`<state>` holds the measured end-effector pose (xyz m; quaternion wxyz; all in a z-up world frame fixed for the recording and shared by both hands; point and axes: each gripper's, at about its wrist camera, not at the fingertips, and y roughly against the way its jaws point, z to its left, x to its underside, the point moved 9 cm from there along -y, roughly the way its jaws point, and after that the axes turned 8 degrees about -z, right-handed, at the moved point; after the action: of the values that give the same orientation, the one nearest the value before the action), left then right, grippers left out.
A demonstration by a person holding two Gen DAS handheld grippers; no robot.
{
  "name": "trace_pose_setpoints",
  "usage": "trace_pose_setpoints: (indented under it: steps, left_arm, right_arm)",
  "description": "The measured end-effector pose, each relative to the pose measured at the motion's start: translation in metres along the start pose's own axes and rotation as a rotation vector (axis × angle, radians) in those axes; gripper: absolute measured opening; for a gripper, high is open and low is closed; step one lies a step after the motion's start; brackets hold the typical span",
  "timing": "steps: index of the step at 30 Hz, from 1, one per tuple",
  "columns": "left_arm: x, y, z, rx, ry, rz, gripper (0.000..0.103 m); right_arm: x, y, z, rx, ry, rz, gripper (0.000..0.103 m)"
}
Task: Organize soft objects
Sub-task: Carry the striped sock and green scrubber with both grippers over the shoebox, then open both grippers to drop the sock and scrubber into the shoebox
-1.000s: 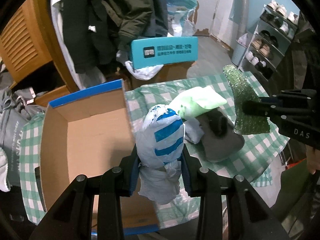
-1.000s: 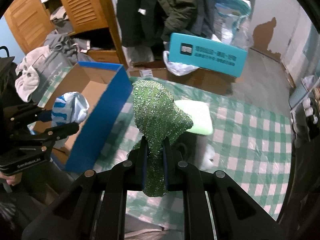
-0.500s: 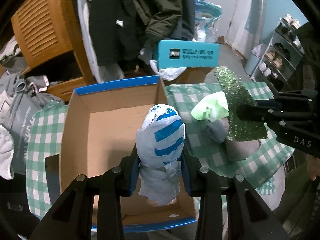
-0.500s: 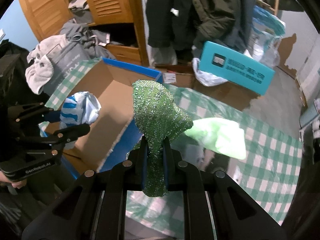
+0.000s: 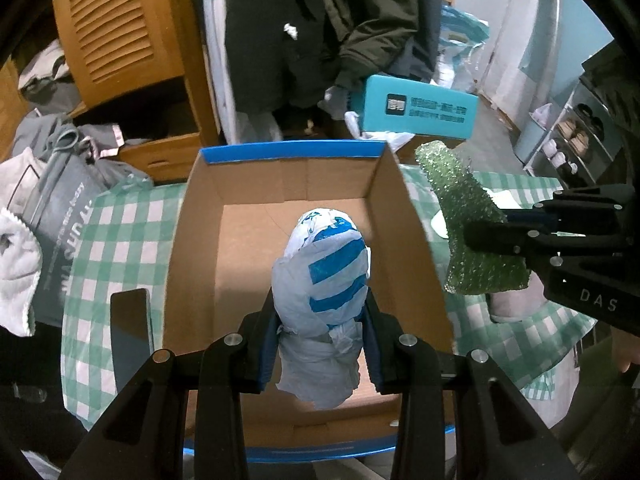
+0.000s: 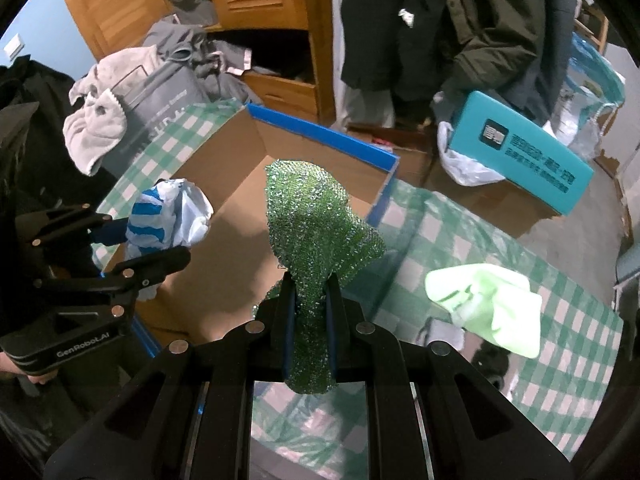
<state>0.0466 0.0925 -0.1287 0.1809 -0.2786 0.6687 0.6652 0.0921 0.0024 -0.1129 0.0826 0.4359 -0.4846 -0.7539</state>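
Left gripper (image 5: 320, 320): black two-finger claw with blue pads, pinching a knotted white plastic bag with blue stripes (image 5: 324, 280) at its lower half; the bag stands upright between the fingers, its knotted tail hanging below them.
Bag position: held in the air above the open box, over the bare cardboard floor.
Right gripper (image 6: 310, 304): black two-finger claw, fingers drawn close together and clamping a glittery green mesh cloth (image 6: 316, 232); the cloth rises above the fingers in a crumpled peak and a short end hangs beneath.
Cloth position: held in the air at the box's right wall in the left wrist view (image 5: 468, 224), over the box's near corner in the right wrist view.
Container: open brown cardboard box with blue rim (image 5: 292, 150), resting on the table; nothing seen lying inside it.
Surface: table under a green-and-white checked cloth (image 6: 460, 232).
Remaining on table: pale green soft cloth (image 6: 484, 300), crumpled, right of the box; a dark item just beside it, too blurred to identify.
Background: teal rectangular carton with printed text (image 5: 416, 110); dark coats on hangers (image 5: 320, 20); wooden louvred cupboard (image 5: 116, 28); grey bag with white towel (image 6: 96, 120).
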Motion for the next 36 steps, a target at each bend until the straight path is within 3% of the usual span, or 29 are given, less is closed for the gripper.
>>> trace_pose_setpoints:
  steps: [5, 18, 21, 25, 30, 36]
  left_arm:
    - [0.003, -0.006, 0.011, -0.050, -0.012, 0.006, 0.037]
    - [0.013, -0.013, 0.024, -0.049, 0.023, 0.041, 0.038]
    - [0.013, -0.014, 0.024, -0.050, 0.020, 0.046, 0.039]
    - [0.014, -0.015, 0.024, -0.067, 0.013, 0.053, 0.041]
    - [0.013, -0.013, 0.025, -0.082, 0.010, 0.051, 0.053]
    - [0.010, -0.011, 0.021, -0.075, 0.009, 0.044, 0.060]
  right_arm:
    - [-0.003, -0.014, 0.013, -0.017, 0.014, 0.020, 0.011]
    - [-0.003, -0.041, 0.036, -0.052, 0.031, 0.071, 0.011]
    - [-0.002, -0.044, 0.037, -0.058, 0.020, 0.082, 0.017]
    - [-0.002, -0.044, 0.037, -0.051, 0.020, 0.077, 0.037]
    - [-0.003, -0.040, 0.031, -0.038, 0.010, 0.066, 0.047]
    - [-0.002, -0.032, 0.024, -0.023, 0.009, 0.052, 0.049]
